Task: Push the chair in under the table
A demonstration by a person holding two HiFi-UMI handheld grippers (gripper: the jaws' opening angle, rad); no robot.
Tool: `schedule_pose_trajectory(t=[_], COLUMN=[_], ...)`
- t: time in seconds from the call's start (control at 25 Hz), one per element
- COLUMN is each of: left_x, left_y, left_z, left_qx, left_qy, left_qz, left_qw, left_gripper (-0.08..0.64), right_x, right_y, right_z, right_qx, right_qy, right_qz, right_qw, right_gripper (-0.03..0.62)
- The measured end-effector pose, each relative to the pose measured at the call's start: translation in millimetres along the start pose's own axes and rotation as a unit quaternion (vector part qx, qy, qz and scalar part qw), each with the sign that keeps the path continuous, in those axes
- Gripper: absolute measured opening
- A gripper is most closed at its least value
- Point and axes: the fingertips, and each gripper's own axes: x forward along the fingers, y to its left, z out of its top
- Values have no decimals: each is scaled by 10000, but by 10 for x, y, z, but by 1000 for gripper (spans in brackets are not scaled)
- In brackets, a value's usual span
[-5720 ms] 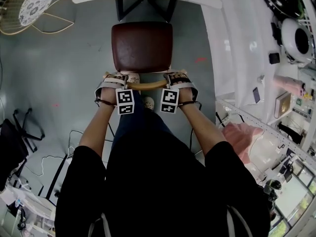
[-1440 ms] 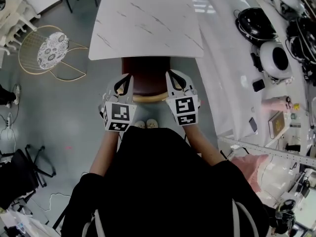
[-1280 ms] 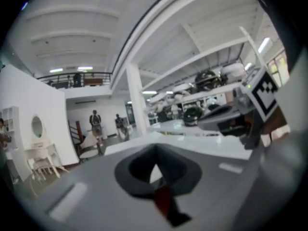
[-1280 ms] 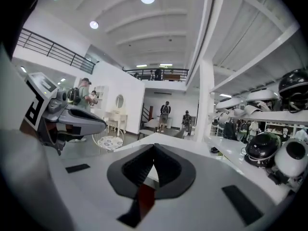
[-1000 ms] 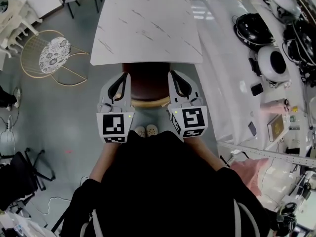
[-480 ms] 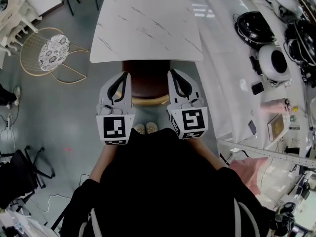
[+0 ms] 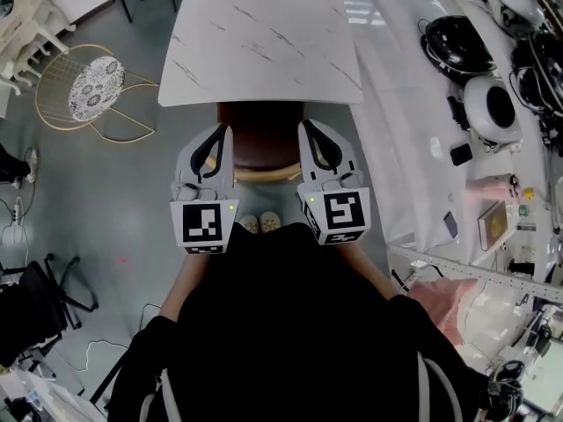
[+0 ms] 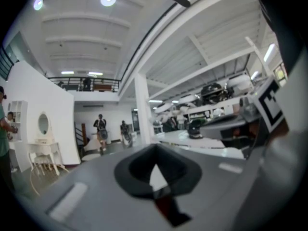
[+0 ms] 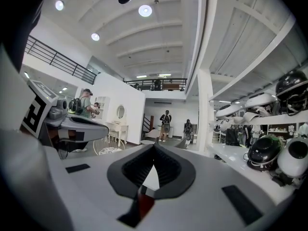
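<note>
In the head view the dark brown chair point(image 7: 259, 139) has most of its seat under the white marble table point(image 7: 259, 42). Its curved wooden back rail point(image 7: 264, 175) shows just in front of my shoes. My left gripper point(image 7: 223, 132) and right gripper point(image 7: 304, 128) hover side by side above the two ends of the rail, pointing at the table. Both are shut with nothing in them. I cannot tell whether either touches the chair. The left gripper view shows my left gripper point(image 8: 155, 149) with closed jaws; the right gripper view shows the same for my right gripper point(image 9: 154, 148).
A gold wire chair with a patterned cushion point(image 7: 85, 88) stands left of the table. A long white bench point(image 7: 413, 130) carrying helmets point(image 7: 457, 49) and small devices runs along the right. A black chair base point(image 7: 40, 297) sits at the lower left. People stand far off point(image 9: 166, 124).
The chair, earlier standing clear of the table with both grippers at its back rail, now sits mostly under the tabletop. Over the last second the grippers and chair have hardly moved.
</note>
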Motion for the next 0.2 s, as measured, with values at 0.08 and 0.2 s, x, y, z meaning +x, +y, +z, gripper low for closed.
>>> schedule_pose_trajectory(t=[0.08, 0.2], left_x=[11, 28], left_y=[-30, -88], left_z=[-7, -38], left_qx=[9, -7], left_qy=[0, 13], left_qz=[11, 23], left_qw=[10000, 10000], left_gripper=[8, 8], right_x=[-10, -37], right_y=[-19, -49], right_z=[-24, -71], right_qx=[5, 21], right_qy=[4, 14], right_qz=[11, 33], right_qw=[10000, 10000], right_gripper=[20, 20])
